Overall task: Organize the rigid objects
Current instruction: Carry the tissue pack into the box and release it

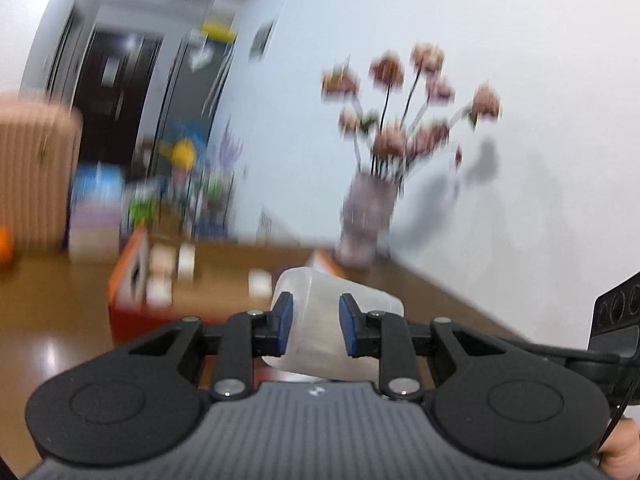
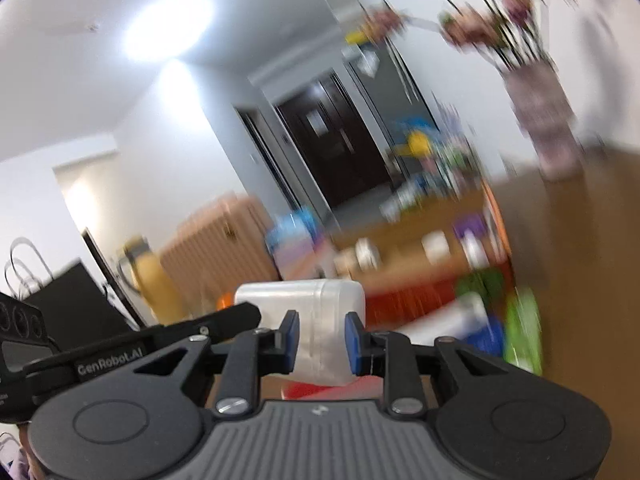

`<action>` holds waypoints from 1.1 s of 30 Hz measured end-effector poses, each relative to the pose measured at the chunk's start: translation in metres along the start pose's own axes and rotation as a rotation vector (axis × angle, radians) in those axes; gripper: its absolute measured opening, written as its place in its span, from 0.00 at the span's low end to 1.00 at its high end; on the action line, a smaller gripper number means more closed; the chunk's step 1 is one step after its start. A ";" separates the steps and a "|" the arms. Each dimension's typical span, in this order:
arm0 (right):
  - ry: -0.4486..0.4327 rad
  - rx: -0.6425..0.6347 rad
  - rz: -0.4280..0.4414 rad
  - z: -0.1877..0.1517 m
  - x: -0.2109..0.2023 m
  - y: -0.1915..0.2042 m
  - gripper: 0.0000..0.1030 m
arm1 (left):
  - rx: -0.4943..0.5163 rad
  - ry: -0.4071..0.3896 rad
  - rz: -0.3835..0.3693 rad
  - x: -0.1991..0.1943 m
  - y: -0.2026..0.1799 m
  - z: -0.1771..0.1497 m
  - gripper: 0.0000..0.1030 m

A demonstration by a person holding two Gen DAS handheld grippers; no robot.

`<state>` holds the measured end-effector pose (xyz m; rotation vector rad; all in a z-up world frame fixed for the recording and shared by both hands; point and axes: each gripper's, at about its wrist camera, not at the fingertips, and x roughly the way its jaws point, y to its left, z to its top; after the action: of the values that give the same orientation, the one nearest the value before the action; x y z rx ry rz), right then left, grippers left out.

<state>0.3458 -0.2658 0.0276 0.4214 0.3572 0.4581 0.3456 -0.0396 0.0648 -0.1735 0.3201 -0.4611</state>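
Two hand-held grippers are in play, the left hand-held gripper (image 1: 316, 326) and the right hand-held gripper (image 2: 322, 338), each with two blue-padded fingers. One translucent plastic box (image 1: 336, 316) sits between the pairs of fingers. One table (image 1: 60, 300) carries everything. On it stands one vase (image 1: 366, 220) holding roughly ten pink blooms; blur keeps me from an exact count. One orange tray (image 1: 120, 296) holds several small white items, too smeared to number. One ribbed beige suitcase (image 1: 36, 172) stands behind.
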 end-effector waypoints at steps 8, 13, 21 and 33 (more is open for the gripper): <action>-0.006 -0.002 -0.028 0.096 0.107 -0.017 0.23 | -0.006 0.010 0.035 0.109 0.043 0.086 0.24; 0.118 0.069 -0.097 0.122 0.191 -0.062 0.23 | -0.028 0.170 0.056 0.194 0.080 0.096 0.24; 0.312 0.170 -0.218 0.106 0.296 -0.118 0.23 | -0.185 0.416 0.076 0.294 0.151 0.069 0.24; 0.387 0.073 -0.308 0.072 0.320 -0.120 0.31 | -0.279 0.565 0.071 0.328 0.196 0.032 0.46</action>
<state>0.6859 -0.2278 -0.0419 0.3394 0.8031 0.2231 0.7142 -0.0158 -0.0381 -0.3019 0.9443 -0.3872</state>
